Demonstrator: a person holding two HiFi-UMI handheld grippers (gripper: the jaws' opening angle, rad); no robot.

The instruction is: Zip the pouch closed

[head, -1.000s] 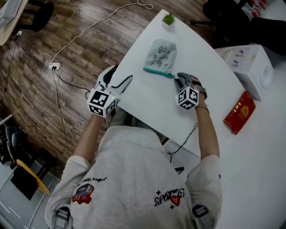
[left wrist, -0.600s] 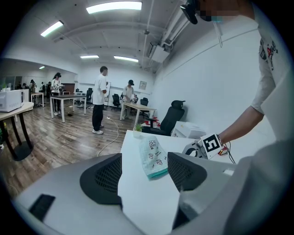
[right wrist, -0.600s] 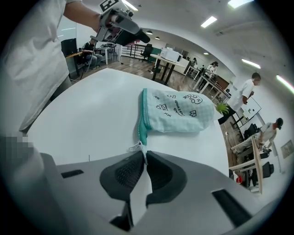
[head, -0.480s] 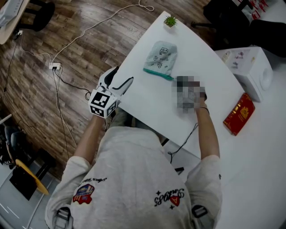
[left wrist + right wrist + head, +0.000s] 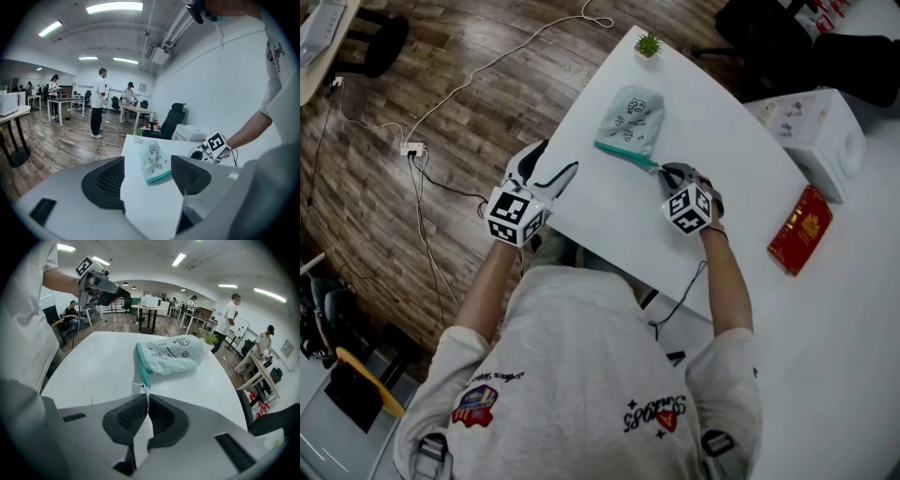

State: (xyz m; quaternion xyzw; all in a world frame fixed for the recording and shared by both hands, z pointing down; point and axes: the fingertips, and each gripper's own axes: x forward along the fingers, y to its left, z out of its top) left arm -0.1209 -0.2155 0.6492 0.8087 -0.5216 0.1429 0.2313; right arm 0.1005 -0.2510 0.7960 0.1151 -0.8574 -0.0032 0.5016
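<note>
Step in hand: taking hold of the slider, zipping not yet begun.

- Pouch [image 5: 633, 117] lies flat on the white table [image 5: 609, 216], its teal zip edge [image 5: 623, 155] facing the person.
- Right claw [image 5: 673, 176] sits at the right end of that zip edge. Its jaws have just been closing and are clenched on the small zipper pull [image 5: 145, 391], which sticks out from the pouch's corner.
- Left claw [image 5: 555, 161] is released and holds nothing. It hangs well apart from the pouch, past the table's rim on the pouch's left.

Next move, as I judge it: draw the pull along the zip edge toward the pouch's far-left corner. The cloth looks light and may drag or bunch, so the left claw probably needs to come in and pin the pouch near that corner first.

View differences:
- The right gripper view shows the pinch itself, pads meeting on the pull. The head view hides this under the marker cube.
- The left gripper view frames the pouch in the distance between open pads [image 5: 111, 182], with the right claw just beside the pouch.
- Only the head view shows the left claw out over the wooden floor [image 5: 412, 84].
</note>
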